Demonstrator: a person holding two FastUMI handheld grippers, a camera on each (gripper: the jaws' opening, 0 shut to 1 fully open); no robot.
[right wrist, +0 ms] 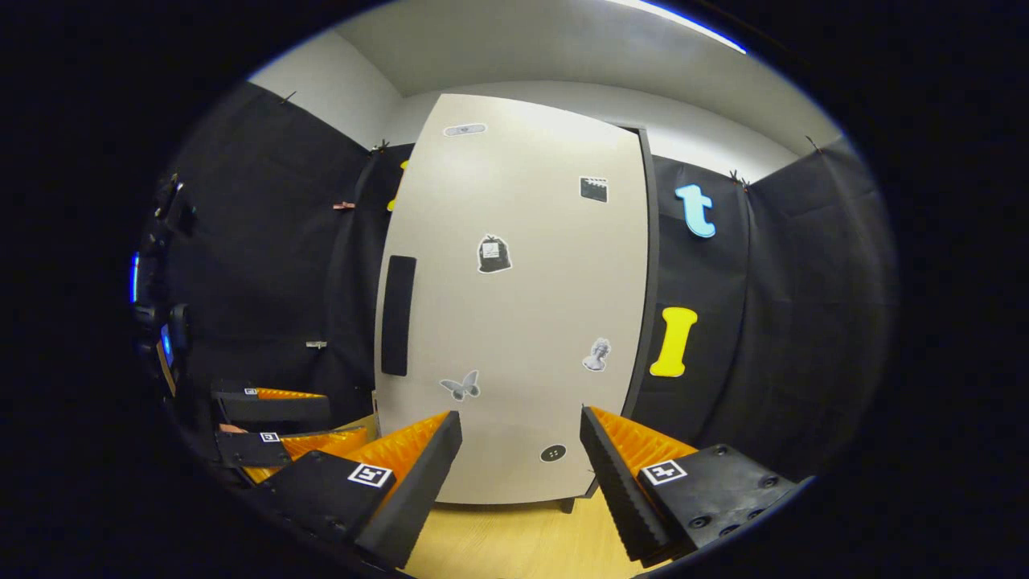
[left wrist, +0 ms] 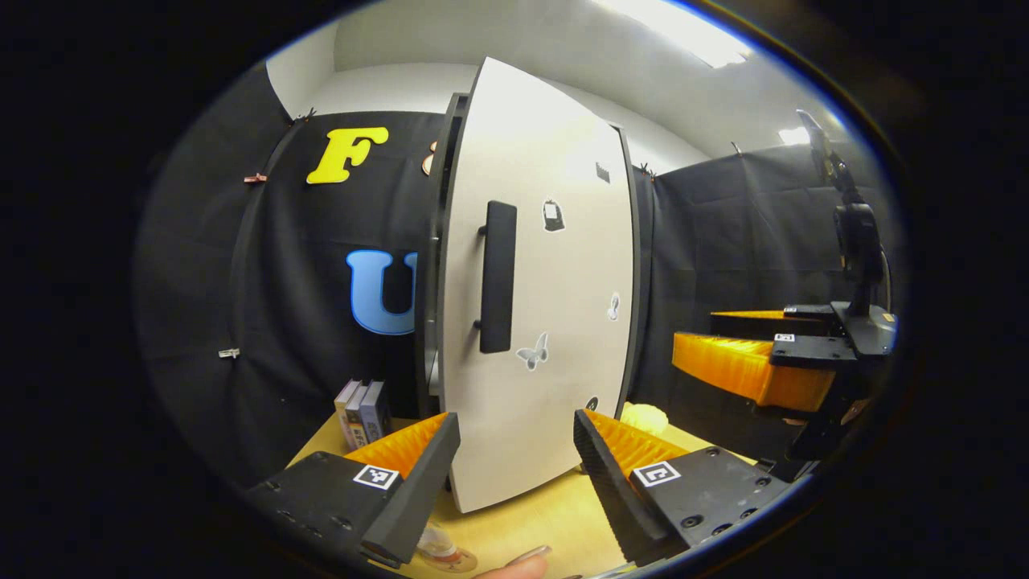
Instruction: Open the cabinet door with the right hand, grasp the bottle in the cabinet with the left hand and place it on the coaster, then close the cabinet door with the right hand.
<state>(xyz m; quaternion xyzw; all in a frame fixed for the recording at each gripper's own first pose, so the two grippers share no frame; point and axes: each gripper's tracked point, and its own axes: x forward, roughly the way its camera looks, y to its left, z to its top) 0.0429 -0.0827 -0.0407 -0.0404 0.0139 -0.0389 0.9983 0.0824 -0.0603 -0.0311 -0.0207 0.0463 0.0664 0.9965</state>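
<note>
The cabinet's white door with its black handle faces me; its handle side stands slightly off the dark frame. My left gripper is open and empty, a short way in front of the door. At the bottom edge a clear bottle's base rests on a round brownish coaster, mostly hidden by my left finger. In the right gripper view the door and handle are close ahead. My right gripper is open with nothing between its fingers.
Several books stand left of the cabinet on the wooden table. A pale yellow object lies at the door's lower right. The right gripper hangs at the right, the left gripper at the left. A fingertip shows below.
</note>
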